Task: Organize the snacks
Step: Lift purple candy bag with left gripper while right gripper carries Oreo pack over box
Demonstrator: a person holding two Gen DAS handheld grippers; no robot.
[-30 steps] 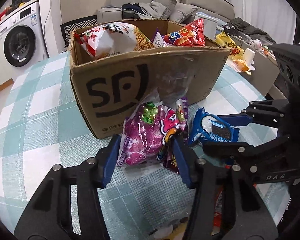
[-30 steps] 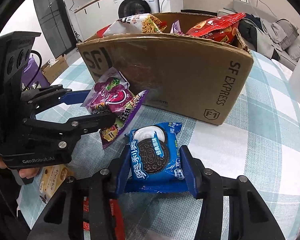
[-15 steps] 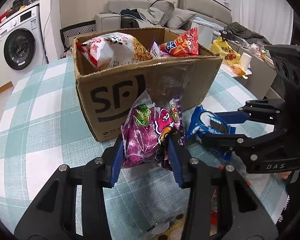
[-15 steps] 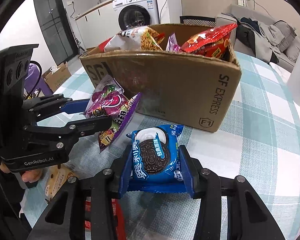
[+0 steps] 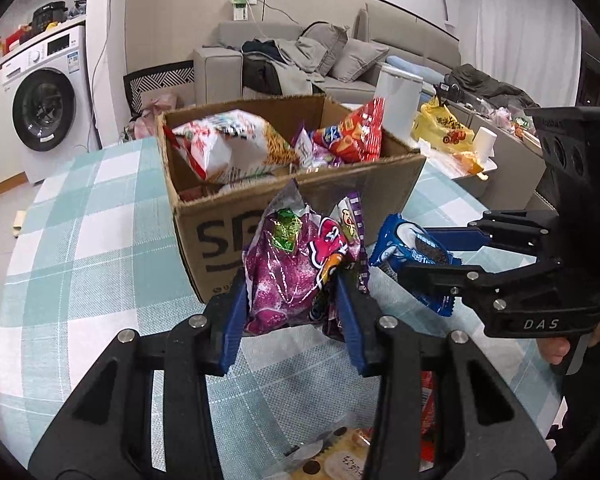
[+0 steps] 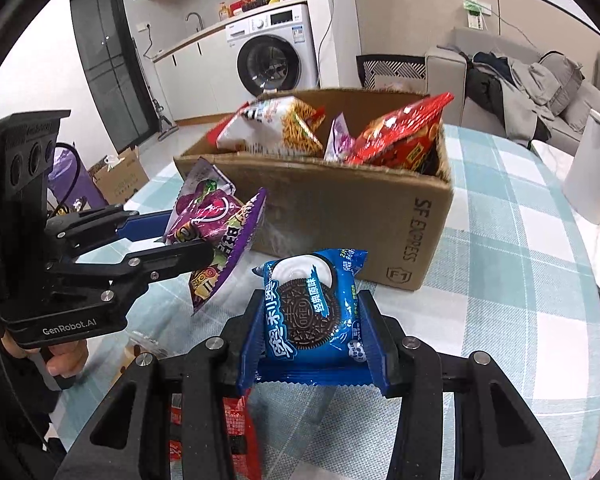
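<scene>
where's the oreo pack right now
The oreo pack is clamped in the right gripper, off the table, just in front of the cardboard box and right of the purple bag.

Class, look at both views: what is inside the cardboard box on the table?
Inside the cardboard box lie a white noodle-snack bag, a red snack bag and a small purple packet between them. These bags cover the box floor, so anything beneath is hidden.

Washing machine [image 5: 44, 110] standing far ahead-left of left tongs. Grey sofa [image 5: 300, 68] piled with clothes sitting beyond, ahead. White bin [image 5: 398, 96] standing ahead-right. Yellow bag [image 5: 440, 128] lying further right. Checked tablecloth [image 5: 80, 240] spreading beneath.
</scene>
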